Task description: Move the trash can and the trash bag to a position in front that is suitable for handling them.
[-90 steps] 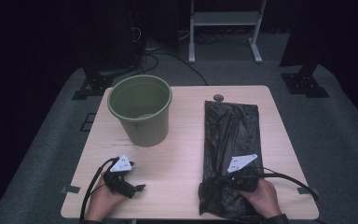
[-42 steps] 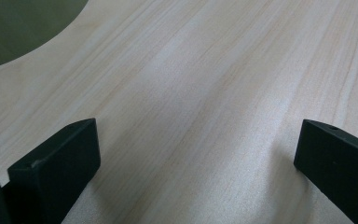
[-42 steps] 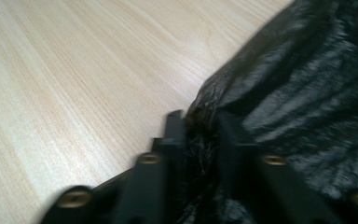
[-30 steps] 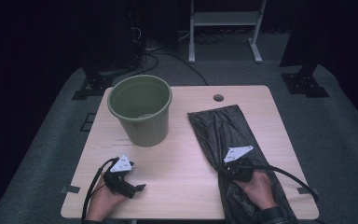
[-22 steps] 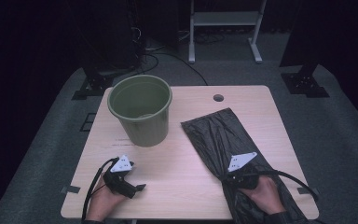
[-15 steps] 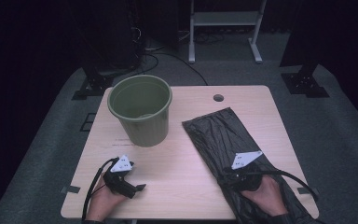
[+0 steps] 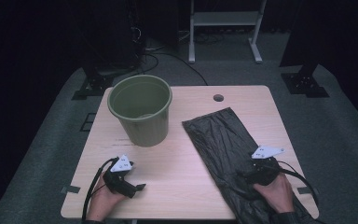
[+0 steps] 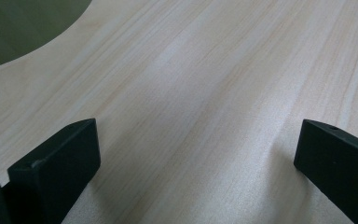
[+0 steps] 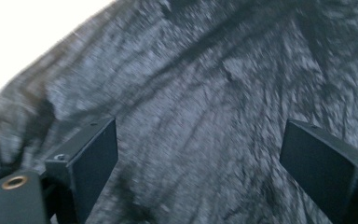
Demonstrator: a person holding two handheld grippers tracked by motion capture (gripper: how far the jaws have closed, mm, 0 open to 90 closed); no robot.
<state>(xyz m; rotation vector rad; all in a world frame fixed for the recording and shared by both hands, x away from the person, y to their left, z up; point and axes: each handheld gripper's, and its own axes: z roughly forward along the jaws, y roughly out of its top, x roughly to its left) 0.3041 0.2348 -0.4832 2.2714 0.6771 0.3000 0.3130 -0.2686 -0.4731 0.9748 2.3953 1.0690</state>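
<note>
A pale wooden table (image 7: pixel 186 186) stands in a dark room. At its near left, the left gripper (image 7: pixel 139 187) is rested on bare wood, jaws wide. At near right, the right gripper (image 7: pixel 240 175) is held, jaws wide, over a crinkled black plastic bag (image 7: pixel 223 137), judged light, soft and slippery; a raised fold should be pinched. Farther left, a green plastic bucket (image 7: pixel 142 112) stands.

It looked like a lab or studio: black curtains (image 7: pixel 28 42), grey carpet (image 7: pixel 345 121), stand feet (image 7: pixel 305 84) and cables (image 7: pixel 168 56) beyond the counter's (image 7: pixel 191 154) far edge.

olive-green bucket (image 7: pixel 141 108), crinkled black bag (image 7: pixel 230 144), pale wood-grain table (image 7: pixel 182 186)
</note>
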